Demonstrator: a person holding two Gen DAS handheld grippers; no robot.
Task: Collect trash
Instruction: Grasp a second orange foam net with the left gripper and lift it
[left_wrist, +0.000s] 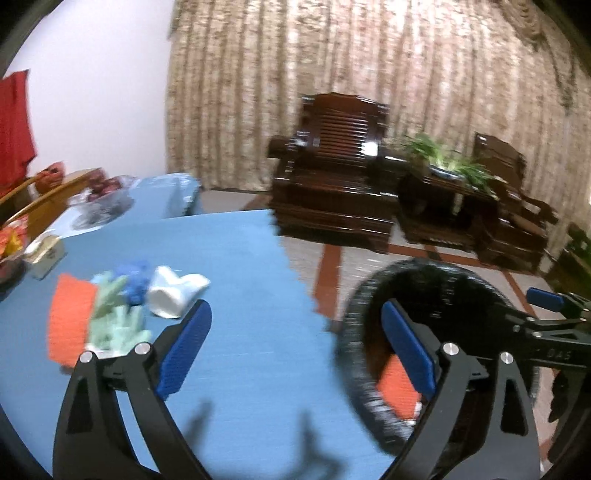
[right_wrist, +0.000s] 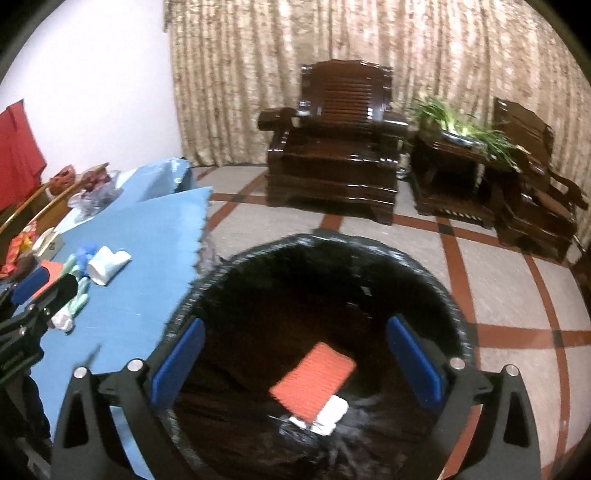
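- In the left wrist view, far left edge: red cloth (left_wrist: 14, 122) hanging on the white wall; below it wooden chair backs and a glass dish (left_wrist: 101, 206) on the blue table (left_wrist: 229, 266)
- Left of centre on that table: an orange pad (left_wrist: 70, 321), pale green scraps (left_wrist: 114, 317), a blue crumpled piece (left_wrist: 135, 280) and a white crumpled cup (left_wrist: 173, 295), all bunched close together; blurred, so fine detail not readable
- Bottom of frame: left gripper (left_wrist: 295, 354) spread wide, nothing between its blue pads; left pad over the table near the white cup, right pad over the black-lined trash bin (left_wrist: 354, 325) beside the table edge
- Lower right: right gripper (left_wrist: 546, 299) reaching in from the frame edge over the bin's far rim
- In the right wrist view, left side: same blue table with the white cup (right_wrist: 107, 264) and green scraps (right_wrist: 75, 295); left gripper (right_wrist: 26, 291) entering at the left edge next to them
- Centre: bin (right_wrist: 258, 269) filling the lower frame; inside, an orange pad (right_wrist: 314, 380) lying on a white scrap (right_wrist: 332, 411) and black plastic
- Bottom: right gripper (right_wrist: 295, 365) gaping wide above the bin mouth, empty
- Upper right: dark wooden armchair (right_wrist: 340, 147), plant (right_wrist: 461, 122), curtain (right_wrist: 332, 44) behind
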